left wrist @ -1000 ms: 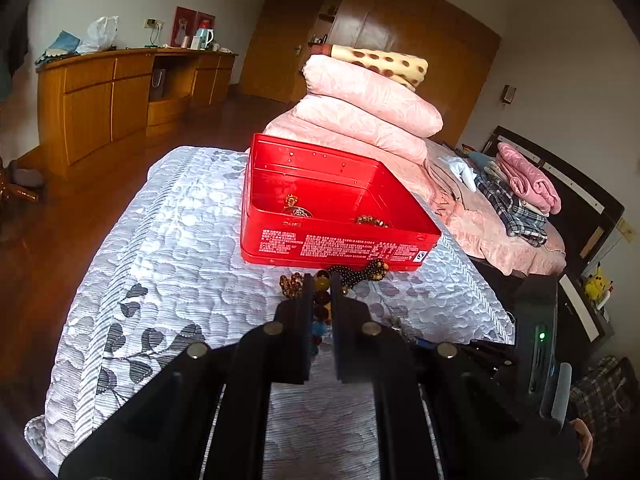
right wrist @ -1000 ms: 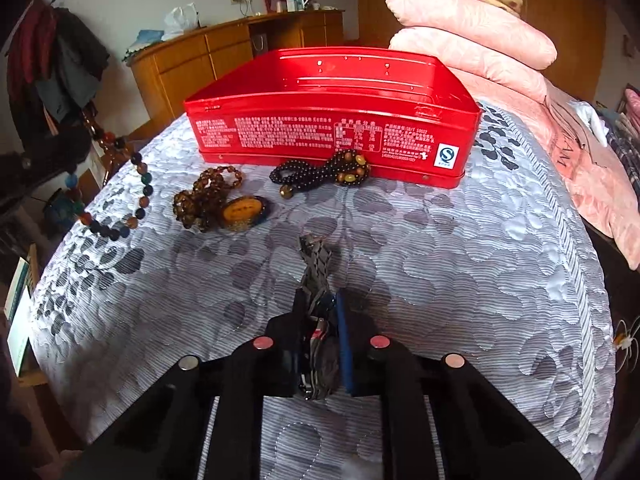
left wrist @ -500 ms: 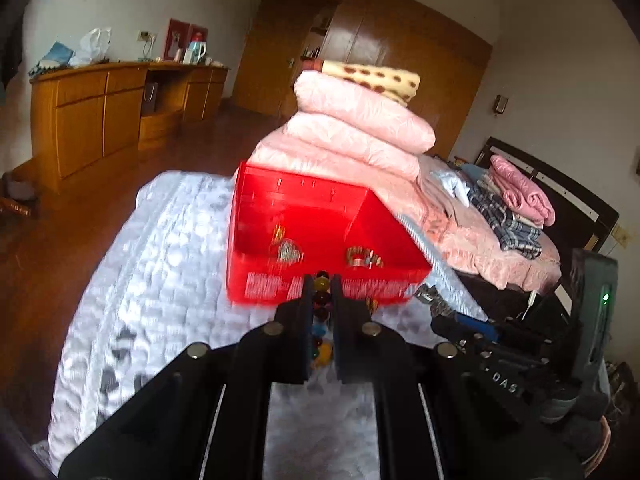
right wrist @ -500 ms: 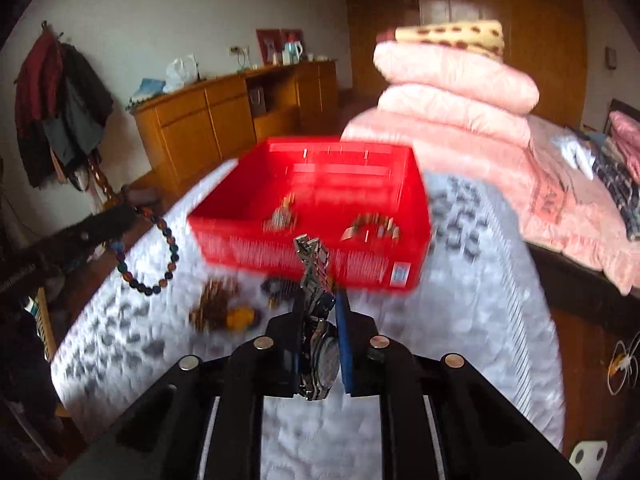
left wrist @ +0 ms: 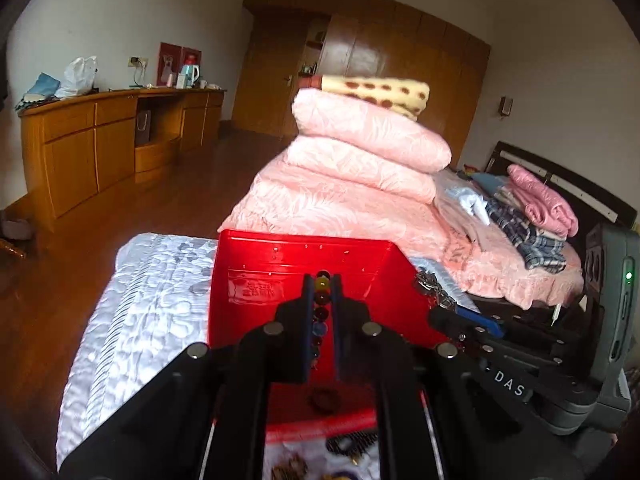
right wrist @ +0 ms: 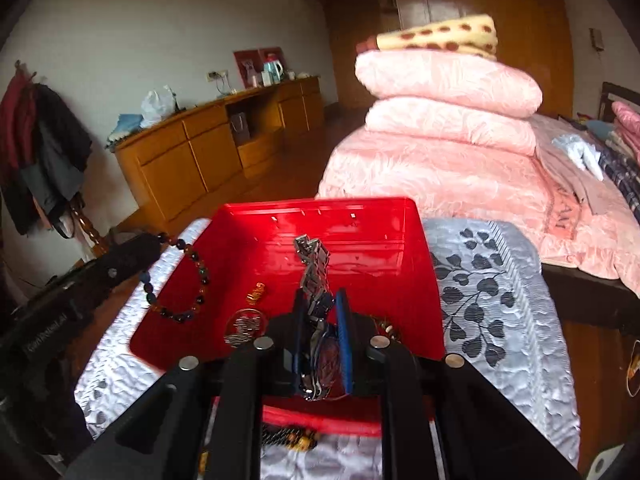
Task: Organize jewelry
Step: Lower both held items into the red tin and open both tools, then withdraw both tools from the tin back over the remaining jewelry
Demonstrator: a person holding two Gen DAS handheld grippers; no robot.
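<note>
The open red tin box [left wrist: 256, 280] [right wrist: 400, 240] stands on the grey quilted bed. My left gripper [left wrist: 322, 280] is shut on a multicoloured bead bracelet [left wrist: 321, 300], held over the box; the right wrist view shows the bracelet [right wrist: 188, 280] hanging from the left gripper [right wrist: 154, 240] above the box's left side. My right gripper [right wrist: 318, 300] is shut on a metal wristwatch [right wrist: 314, 268] over the box's near half; the watch band [left wrist: 434, 290] also shows in the left wrist view. A gold piece [right wrist: 256, 292] and a silver piece [right wrist: 244, 326] lie inside.
Dark bead bracelets [right wrist: 296, 438] [left wrist: 352, 444] lie on the quilt [right wrist: 500, 300] in front of the box. Folded pink bedding [right wrist: 448, 120] is stacked behind it. A wooden sideboard [left wrist: 100, 140] stands along the far wall.
Both grippers have lifted their jewelry off the quilt and moved forward until they are over the red box. The bracelet and the watch stay clamped.
</note>
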